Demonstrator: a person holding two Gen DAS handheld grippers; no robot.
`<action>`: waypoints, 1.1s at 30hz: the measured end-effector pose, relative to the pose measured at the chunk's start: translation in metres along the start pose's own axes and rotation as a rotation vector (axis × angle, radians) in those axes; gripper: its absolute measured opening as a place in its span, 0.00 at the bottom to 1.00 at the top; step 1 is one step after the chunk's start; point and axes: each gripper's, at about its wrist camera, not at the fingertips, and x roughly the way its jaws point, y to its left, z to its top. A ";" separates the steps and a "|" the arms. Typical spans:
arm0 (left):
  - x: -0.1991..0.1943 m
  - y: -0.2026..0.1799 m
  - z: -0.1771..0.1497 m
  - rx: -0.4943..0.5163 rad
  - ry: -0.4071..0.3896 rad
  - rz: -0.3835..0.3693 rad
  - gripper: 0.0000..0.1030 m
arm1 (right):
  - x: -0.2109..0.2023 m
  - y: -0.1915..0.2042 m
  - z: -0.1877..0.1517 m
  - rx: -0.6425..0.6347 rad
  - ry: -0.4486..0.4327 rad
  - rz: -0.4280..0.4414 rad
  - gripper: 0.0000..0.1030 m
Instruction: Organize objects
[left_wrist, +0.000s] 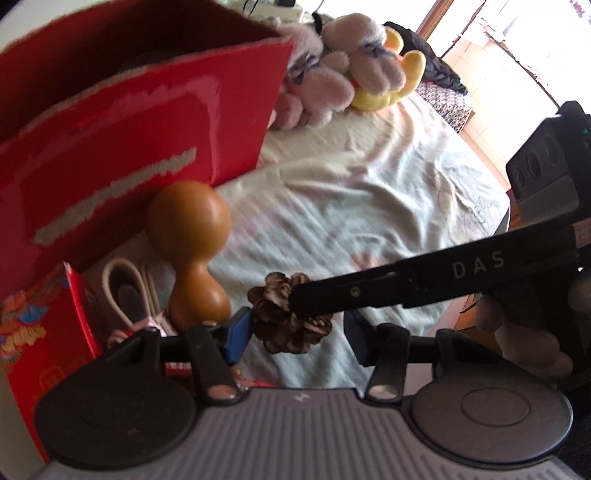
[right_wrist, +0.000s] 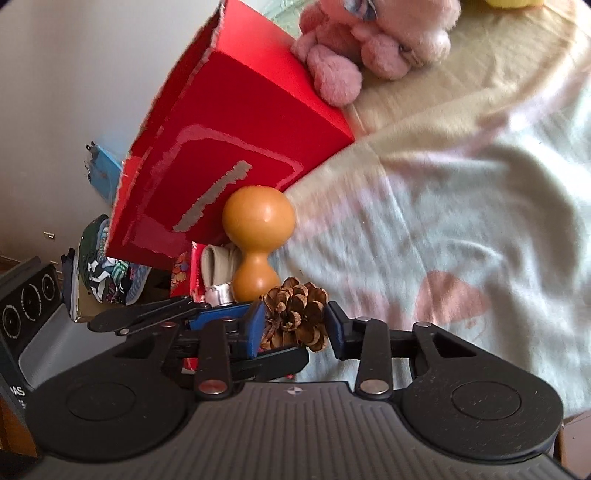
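The pine cone (right_wrist: 295, 317) sits between the right gripper's (right_wrist: 295, 326) blue pads, which touch its sides. The left gripper (left_wrist: 295, 332) stands open around it. A gourd (right_wrist: 256, 240) stands just behind, against the red box (right_wrist: 236, 122); plush toys (left_wrist: 347, 74) lie farther back on the blanket (right_wrist: 461, 206).

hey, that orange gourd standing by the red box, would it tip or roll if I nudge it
Probably tips easily: the gourd stands on its smaller bulb with the bigger bulb on top. Once down, its rounded bulbs would likely roll on the blanket. The glossy skin looks hard and may be slippery for gripper pads.
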 end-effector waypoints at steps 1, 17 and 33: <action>-0.003 -0.002 0.002 0.009 -0.012 -0.004 0.52 | -0.005 0.004 0.001 -0.006 -0.016 -0.003 0.35; -0.100 0.006 0.075 0.076 -0.387 -0.051 0.52 | -0.062 0.116 0.068 -0.362 -0.301 -0.057 0.35; -0.031 0.090 0.107 -0.132 -0.268 -0.090 0.52 | 0.036 0.145 0.137 -0.597 0.011 -0.343 0.35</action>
